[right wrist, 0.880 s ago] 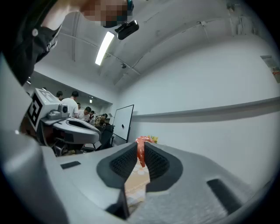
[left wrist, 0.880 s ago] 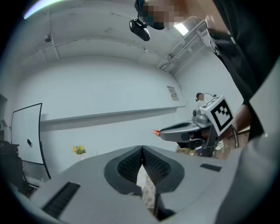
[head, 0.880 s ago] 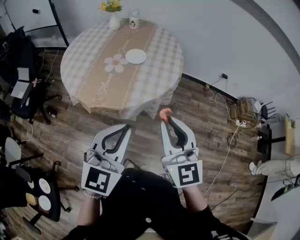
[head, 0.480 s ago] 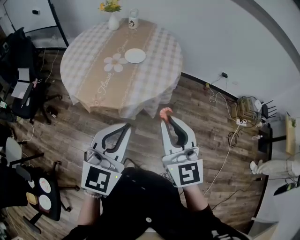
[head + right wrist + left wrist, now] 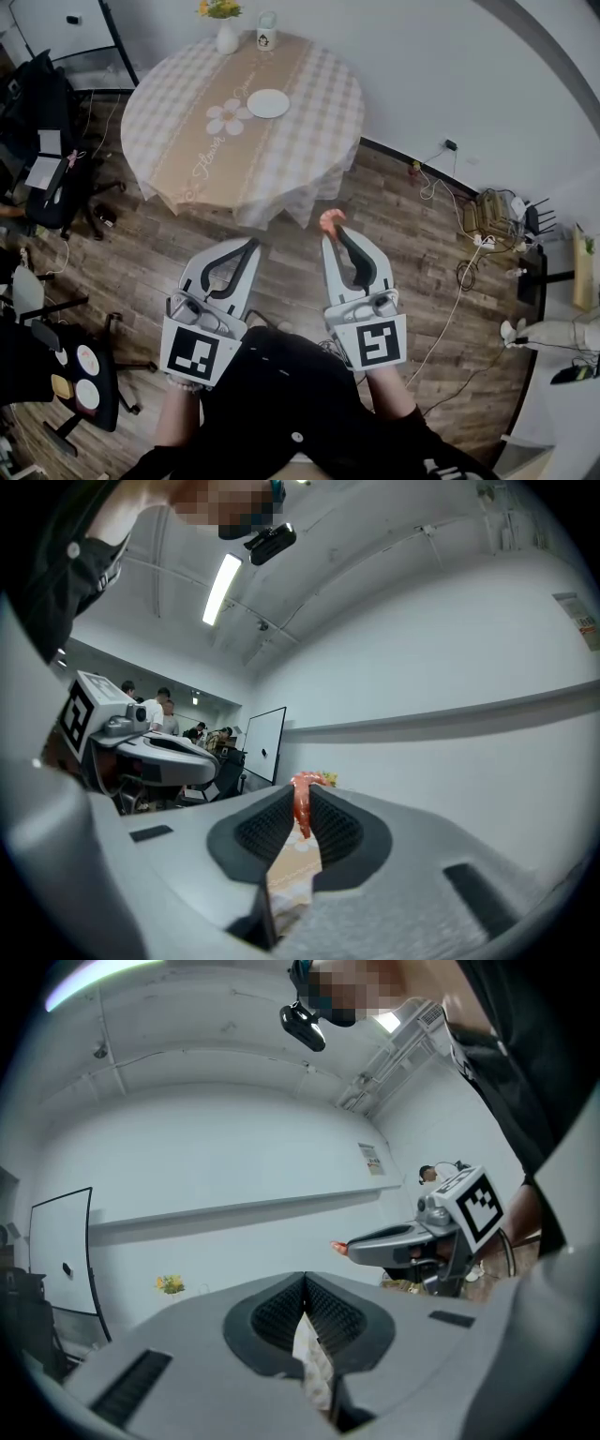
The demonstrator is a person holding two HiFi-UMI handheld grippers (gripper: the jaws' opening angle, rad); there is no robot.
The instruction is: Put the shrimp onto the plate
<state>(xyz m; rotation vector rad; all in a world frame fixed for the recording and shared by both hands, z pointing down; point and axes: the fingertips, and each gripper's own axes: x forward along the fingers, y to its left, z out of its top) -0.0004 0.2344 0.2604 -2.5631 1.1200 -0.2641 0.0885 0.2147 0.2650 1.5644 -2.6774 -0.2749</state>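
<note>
An orange-pink shrimp [image 5: 331, 219] is pinched at the tips of my right gripper [image 5: 331, 229], which is shut on it; in the right gripper view the shrimp [image 5: 302, 803] stands upright between the ribbed pads. My left gripper [image 5: 252, 246] is beside it, jaws shut with nothing between them. Both hang over the wooden floor, short of the round table [image 5: 169, 150]. A white plate [image 5: 268, 103] lies on the table's beige runner, far ahead of both grippers. From the left gripper view, the right gripper [image 5: 339, 1248] shows with the shrimp's tip poking out.
A white vase with yellow flowers [image 5: 227, 36] and a small mug [image 5: 267, 32] stand at the table's far edge. Black office chairs [image 5: 42, 178] stand on the left, cables and a power strip [image 5: 487, 246] lie on the floor at right.
The table and plate have shifted slightly up in the head view. Both grippers keep their pose, the shrimp still held.
</note>
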